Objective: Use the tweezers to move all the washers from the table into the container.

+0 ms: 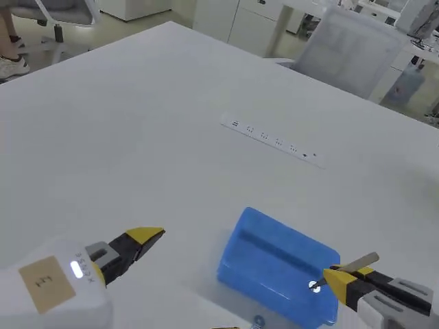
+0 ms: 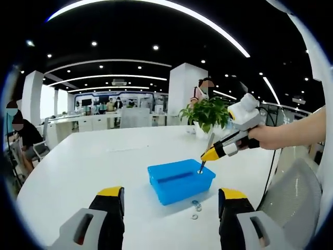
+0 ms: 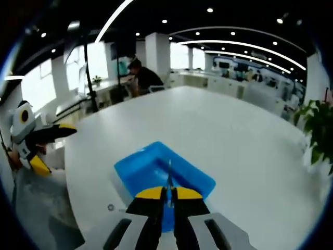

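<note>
Tweezers (image 1: 358,262) above the container (image 1: 264,243)
Right gripper (image 1: 333,277) jaws clamp them, left gripper (image 1: 153,236) jaws gape; washers (image 2: 196,208) look light, slippery: pinch a rim.

The tip of the thin metal tweezers (image 2: 204,156) ends inside the blue rectangular plastic container (image 2: 179,182), too small there to tell whether it grips anything. In the right gripper view the container's near wall is hidden behind the right hand-held gripper (image 3: 167,194). Just before the container, the small round metal washers (image 2: 196,209) are too tiny to count surely, and the head view's bottom edge cuts one off.
</note>
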Demonstrator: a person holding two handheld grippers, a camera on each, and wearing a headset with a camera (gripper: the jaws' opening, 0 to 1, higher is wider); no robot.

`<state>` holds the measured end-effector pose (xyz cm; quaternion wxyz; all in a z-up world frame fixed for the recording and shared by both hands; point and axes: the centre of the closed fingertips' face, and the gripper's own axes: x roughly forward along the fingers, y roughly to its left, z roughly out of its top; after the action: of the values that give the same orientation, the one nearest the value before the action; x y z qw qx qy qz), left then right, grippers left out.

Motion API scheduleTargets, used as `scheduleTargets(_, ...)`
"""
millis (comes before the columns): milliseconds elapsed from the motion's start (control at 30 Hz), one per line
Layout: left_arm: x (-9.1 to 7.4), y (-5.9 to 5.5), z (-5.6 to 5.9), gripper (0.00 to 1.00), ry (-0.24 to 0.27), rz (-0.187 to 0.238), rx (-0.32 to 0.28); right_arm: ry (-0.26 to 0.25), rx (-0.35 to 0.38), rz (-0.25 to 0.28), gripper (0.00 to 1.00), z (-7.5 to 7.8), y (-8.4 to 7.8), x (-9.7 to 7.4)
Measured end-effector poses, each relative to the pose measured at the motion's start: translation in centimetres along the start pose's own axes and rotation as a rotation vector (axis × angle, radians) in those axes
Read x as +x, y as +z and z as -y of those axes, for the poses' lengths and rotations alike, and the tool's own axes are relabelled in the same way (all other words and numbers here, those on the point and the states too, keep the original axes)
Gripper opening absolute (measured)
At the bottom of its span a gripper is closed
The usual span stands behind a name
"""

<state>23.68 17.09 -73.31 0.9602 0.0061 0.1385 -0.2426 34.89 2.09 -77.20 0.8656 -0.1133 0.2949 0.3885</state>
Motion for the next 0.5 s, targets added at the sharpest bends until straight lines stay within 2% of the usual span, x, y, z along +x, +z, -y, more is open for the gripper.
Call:
scheduleTargets(33,0.0,-0.1,0.0,0.74,-0.001,-0.003,0.002,-0.006,0.013,-0.017,0.03,0.4,-0.5,0.2)
scheduleTargets(67,-0.2,-0.8,-0.7,0.74,-0.002,-0.006,0.005,-0.006,0.019,-0.022,0.03,0.6,-0.7,0.4)
scheduleTargets(100,-0.2,-0.9,-0.8,0.74,-0.003,-0.006,0.007,-0.005,0.028,-0.027,0.03,0.7,-0.9,0.6)
scheduleTargets(300,0.0,-0.8,-0.4,0.73,-0.006,-0.016,0.015,0.006,0.065,-0.041,0.03,1.2,-1.6,1.8)
scheduleTargets(500,0.2,-0.4,0.3,0.72,-0.011,-0.027,0.018,0.015,0.041,-0.066,0.03,1.0,-2.0,2.9)
